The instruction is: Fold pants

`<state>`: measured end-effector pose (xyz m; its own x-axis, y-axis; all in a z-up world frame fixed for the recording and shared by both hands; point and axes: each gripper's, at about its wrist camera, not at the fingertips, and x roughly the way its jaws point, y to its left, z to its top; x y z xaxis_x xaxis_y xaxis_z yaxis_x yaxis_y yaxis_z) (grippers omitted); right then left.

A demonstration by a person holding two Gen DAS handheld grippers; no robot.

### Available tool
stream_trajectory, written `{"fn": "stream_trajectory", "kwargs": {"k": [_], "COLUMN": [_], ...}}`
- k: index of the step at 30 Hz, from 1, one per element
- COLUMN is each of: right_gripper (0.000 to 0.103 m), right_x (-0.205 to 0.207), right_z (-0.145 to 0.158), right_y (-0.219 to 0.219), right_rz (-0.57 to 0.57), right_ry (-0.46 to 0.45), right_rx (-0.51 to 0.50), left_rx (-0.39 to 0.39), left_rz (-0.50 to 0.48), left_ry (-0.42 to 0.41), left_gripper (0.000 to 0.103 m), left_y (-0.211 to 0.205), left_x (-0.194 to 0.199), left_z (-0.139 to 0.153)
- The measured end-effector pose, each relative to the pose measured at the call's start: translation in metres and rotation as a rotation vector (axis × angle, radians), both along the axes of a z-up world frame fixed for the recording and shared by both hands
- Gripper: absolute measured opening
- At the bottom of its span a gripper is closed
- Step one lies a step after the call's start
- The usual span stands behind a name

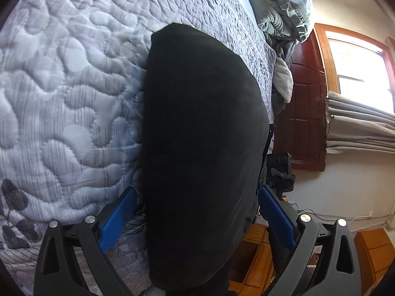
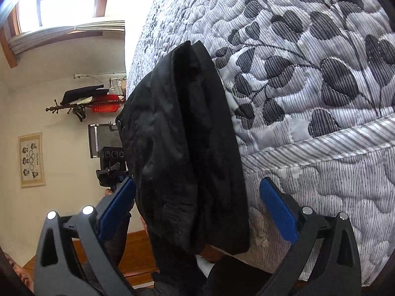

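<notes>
A quilted grey bedspread covers the bed, and the folded black pants lie on it at its edge. The left claw and right claw each stand wide apart, blue pads straddling the pants without pressing them.

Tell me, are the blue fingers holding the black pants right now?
No, nothing is held. The black pants lie on the quilt, between the wide-open fingers of both grippers, and no pad presses on them.
</notes>
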<state>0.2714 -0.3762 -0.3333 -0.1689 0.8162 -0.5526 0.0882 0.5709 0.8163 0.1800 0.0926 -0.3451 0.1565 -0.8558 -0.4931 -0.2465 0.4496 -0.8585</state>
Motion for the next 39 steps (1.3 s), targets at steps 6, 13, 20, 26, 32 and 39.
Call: {"fn": "stream_trajectory", "kwargs": {"k": [6, 13, 20, 26, 32, 39], "right_gripper": [0.1, 0.101, 0.101, 0.075, 0.05, 0.045], "right_x": [-0.004, -0.006, -0.006, -0.01, -0.017, -0.007], "right_z": [-0.001, -0.004, -0.005, 0.004, 0.02, 0.047], "right_y": [-0.003, 0.005, 0.023, 0.034, 0.039, 0.062], "right_rz": [0.009, 0.03, 0.064, 0.096, 0.087, 0.111], "right_ry": [0.011, 0.01, 0.001, -0.052, -0.094, -0.129], "right_rx": [0.015, 0.045, 0.065, 0.023, 0.049, 0.061], "left_rx": [-0.023, -0.041, -0.038, 0.012, 0.02, 0.057], "left_rz": [-0.029, -0.018, -0.032, 0.004, 0.042, 0.042], "left_ry": [0.019, 0.02, 0.0, -0.007, -0.041, -0.07], "left_gripper": [0.099, 0.099, 0.099, 0.065, 0.039, 0.034], "left_y": [-0.01, -0.012, -0.024, -0.022, -0.024, -0.013], "left_x": [0.005, 0.005, 0.005, -0.003, -0.008, -0.005], "left_z": [-0.008, -0.013, -0.012, -0.011, -0.002, 0.016]}}
